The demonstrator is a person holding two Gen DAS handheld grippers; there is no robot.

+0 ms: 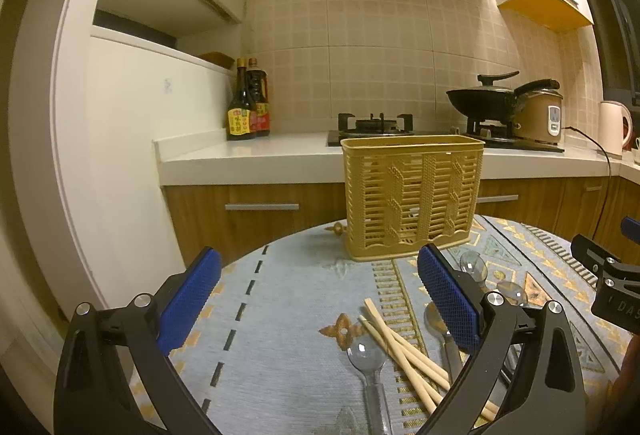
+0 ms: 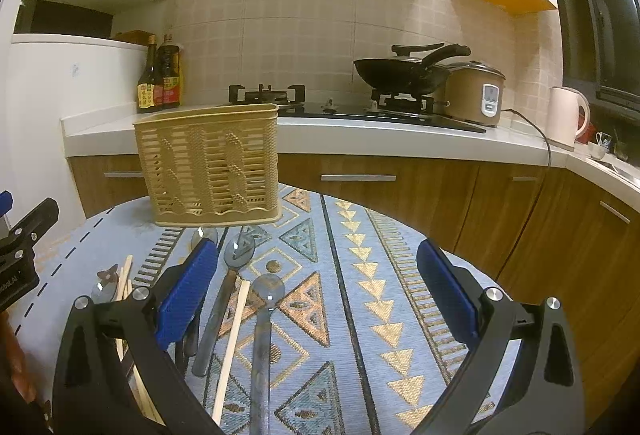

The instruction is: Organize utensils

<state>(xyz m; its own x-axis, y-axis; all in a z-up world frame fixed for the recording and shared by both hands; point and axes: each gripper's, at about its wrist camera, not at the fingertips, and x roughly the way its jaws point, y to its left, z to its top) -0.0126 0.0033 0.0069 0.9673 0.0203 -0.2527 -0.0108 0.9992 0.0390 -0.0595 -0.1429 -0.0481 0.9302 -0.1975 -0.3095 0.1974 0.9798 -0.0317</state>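
Currently I hold both the left gripper (image 1: 320,299) and the right gripper (image 2: 318,293) spread wide, grasping nothing, above the patterned tablecloth (image 2: 360,275). Spoons (image 2: 239,251) and chopsticks (image 1: 400,347) lie loose just in front of the upright yellow utensil basket (image 1: 412,195).

Both views look forward from low over the surface (image 1: 280,315), each along its own tongs, toward the stove wall. The left view sits to the left of the right one. They share the yellow basket (image 1: 412,195) (image 2: 208,163) ahead, close, and the utensils below.
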